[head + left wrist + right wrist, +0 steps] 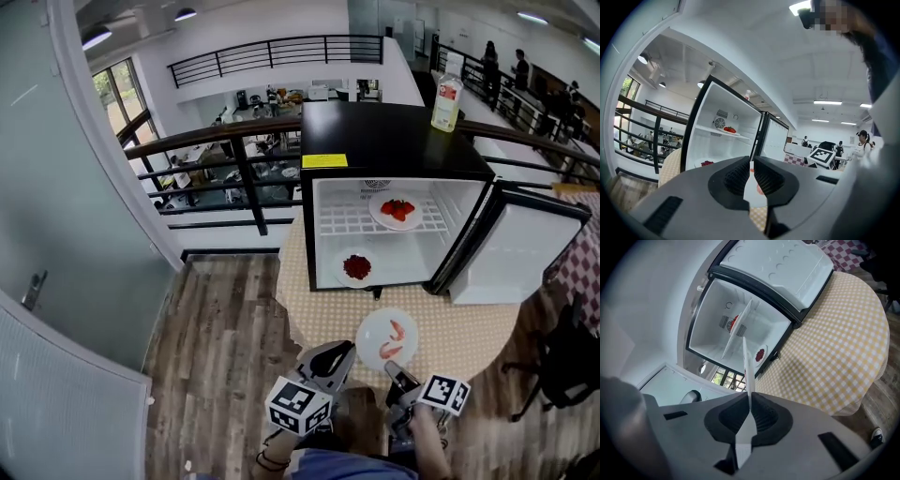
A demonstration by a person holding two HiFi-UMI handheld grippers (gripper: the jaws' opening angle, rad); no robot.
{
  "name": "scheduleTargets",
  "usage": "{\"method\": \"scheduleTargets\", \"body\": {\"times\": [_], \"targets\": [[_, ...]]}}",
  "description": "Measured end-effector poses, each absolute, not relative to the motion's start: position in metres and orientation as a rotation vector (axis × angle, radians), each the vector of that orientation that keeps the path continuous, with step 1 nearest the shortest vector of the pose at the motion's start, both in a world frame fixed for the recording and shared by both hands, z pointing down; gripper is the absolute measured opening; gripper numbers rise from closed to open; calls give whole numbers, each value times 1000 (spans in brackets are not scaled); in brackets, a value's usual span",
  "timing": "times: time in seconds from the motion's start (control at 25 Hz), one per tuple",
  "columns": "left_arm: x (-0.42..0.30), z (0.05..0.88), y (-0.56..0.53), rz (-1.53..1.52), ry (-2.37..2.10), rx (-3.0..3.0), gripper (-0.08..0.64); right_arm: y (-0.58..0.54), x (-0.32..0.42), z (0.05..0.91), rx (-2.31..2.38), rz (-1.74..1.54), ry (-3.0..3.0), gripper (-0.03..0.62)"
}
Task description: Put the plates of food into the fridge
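Found right gripper (pixel 749 404) closed on the near rim of the white plate (pixel 387 339) of pink food, pads pinching it edge-on. Found left gripper (pixel 751 164) with jaws drawn together, apparently gripping nothing, just beside that plate's left edge. Noted plate over the checked tablecloth (pixel 459 328), before the open fridge (pixel 384 136). Saw strawberry plate (pixel 397 210) on the shelf and dark-red food plate (pixel 356 268) on the fridge floor.

Head cam looks steeply down from above; both gripper cams face fwd, all share fridge (pixel 375 131).
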State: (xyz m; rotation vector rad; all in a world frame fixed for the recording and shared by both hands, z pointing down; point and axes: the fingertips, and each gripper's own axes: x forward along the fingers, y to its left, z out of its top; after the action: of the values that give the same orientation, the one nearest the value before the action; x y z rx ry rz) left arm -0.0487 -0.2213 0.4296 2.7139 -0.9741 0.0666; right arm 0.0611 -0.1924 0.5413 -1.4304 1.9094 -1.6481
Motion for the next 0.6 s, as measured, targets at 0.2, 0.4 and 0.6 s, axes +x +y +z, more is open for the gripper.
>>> {"method": "scheduleTargets", "body": {"times": [0.2, 0.4, 0.6], "targets": [[-53, 441, -244, 69, -905, 2713, 34, -208, 62, 543, -1493, -1623, 1862, 23], [-48, 456, -257, 77, -856, 2676, 34, -216, 73, 545, -1535, -1614, 1830, 23], [-32, 462, -262, 91, -813, 2661, 34, -232, 92, 546, -1509, -1628, 1770, 23]]}}
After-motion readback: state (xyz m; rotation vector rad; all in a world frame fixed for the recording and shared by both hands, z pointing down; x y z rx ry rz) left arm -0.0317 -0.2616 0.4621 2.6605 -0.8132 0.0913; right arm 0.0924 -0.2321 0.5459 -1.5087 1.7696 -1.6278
